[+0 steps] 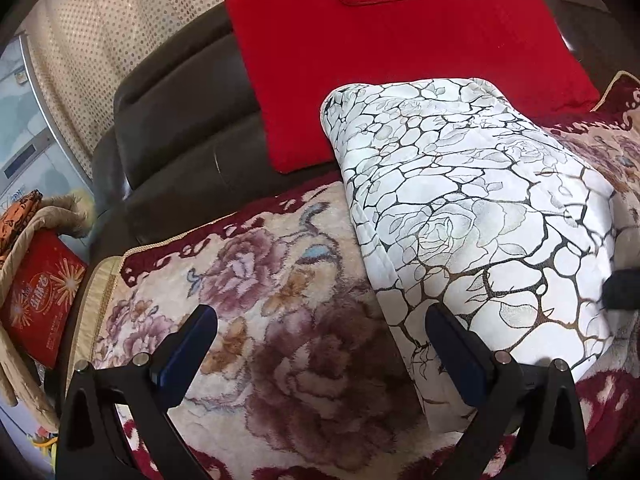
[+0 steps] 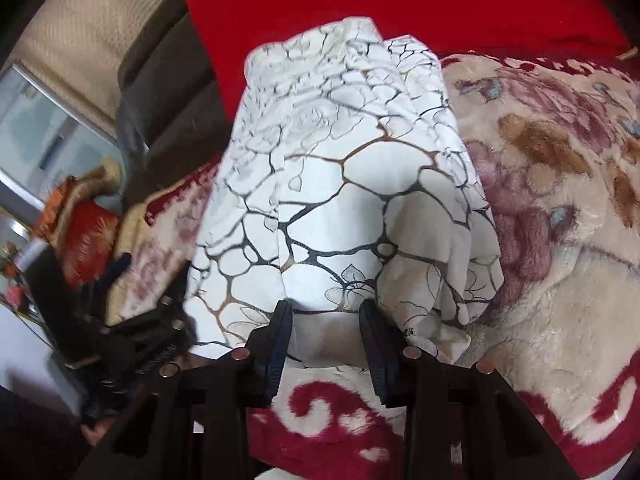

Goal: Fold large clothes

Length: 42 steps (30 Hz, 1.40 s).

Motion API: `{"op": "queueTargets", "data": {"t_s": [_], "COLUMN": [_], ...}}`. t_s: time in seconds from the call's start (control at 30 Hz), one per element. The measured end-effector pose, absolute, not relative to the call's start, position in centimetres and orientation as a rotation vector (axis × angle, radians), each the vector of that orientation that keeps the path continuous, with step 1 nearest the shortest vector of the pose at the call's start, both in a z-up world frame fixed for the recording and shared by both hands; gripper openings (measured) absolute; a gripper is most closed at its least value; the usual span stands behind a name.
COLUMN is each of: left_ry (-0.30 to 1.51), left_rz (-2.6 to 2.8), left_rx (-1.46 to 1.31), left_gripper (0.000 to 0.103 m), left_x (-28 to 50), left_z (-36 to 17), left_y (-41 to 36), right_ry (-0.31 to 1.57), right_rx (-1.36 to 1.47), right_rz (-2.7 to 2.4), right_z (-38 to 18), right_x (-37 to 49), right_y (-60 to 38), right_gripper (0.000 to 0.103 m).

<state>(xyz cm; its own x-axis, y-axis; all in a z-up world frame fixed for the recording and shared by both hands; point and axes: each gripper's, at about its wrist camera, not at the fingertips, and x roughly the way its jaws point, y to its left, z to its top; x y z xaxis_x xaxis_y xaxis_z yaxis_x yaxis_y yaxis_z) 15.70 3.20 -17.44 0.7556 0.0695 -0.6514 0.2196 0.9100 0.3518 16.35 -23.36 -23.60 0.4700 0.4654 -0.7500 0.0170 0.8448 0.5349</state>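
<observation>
- Your left gripper (image 1: 320, 344) has its jaws spread wide apart with nothing between them, just hovering over the plush floral blanket in cream, mauve and dark red (image 1: 256, 292) that covers the seat.
- The white folded garment with the black-and-gold cracked-stone and rose print (image 1: 472, 200) lies ahead and to the right of that left gripper, flat on the blanket. Your right-hand finger there sits over its near left edge, and I can't tell whether it's touching.
- Your right gripper (image 2: 326, 324) has the near edge of that same garment bunched up between its two fingers (image 2: 280, 336). The jaws are about halfway in and the cloth fills the gap, so you look clamped on it, with the fabric rising in a rumpled hump just ahead of the tips.
- Past the garment, straight ahead of both tools, there's a flat red fabric cushion (image 1: 392, 60) leaning on the dark brown leather sofa back (image 1: 176, 120).
- Way off to the left of your left gripper a red printed box (image 1: 40, 300) sits in a tan basket-like thing (image 1: 24, 236), well apart from the garment.
- In the right wrist view your left gripper shows up low on the left, blurry.
- A dotted beige curtain (image 1: 100, 40) hangs behind the sofa, upper left.
</observation>
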Motion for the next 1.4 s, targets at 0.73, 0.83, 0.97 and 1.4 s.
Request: {"op": "queueTargets", "data": {"t_s": [0.73,0.83,0.97,1.4], "left_ry": [0.679,0.691,0.768,0.763], "left_rz": [-0.078,-0.053,-0.04,-0.041], "left_rx": [0.353,0.343,0.36,0.354], "left_gripper": [0.103,0.103,0.103,0.103], "left_x": [16.5,17.3,18.7,18.6], "left_z": [-15.1,-15.3,-17.1,-16.9], "left_y": [3.9,4.0,3.8,4.0], "right_ry": [0.93,0.909,0.977,0.928], "right_rx": [0.461,0.502,0.501,0.49], "right_rz": [0.302,0.33,0.325,0.325], "right_z": [-18.7,-19.2,-21.9,-18.7], "right_x": [18.1,19.3,20.8,18.3], "right_y": [-23.3,-22.7,-21.5,-23.8], "right_gripper": [0.038,0.038,0.039,0.04]}}
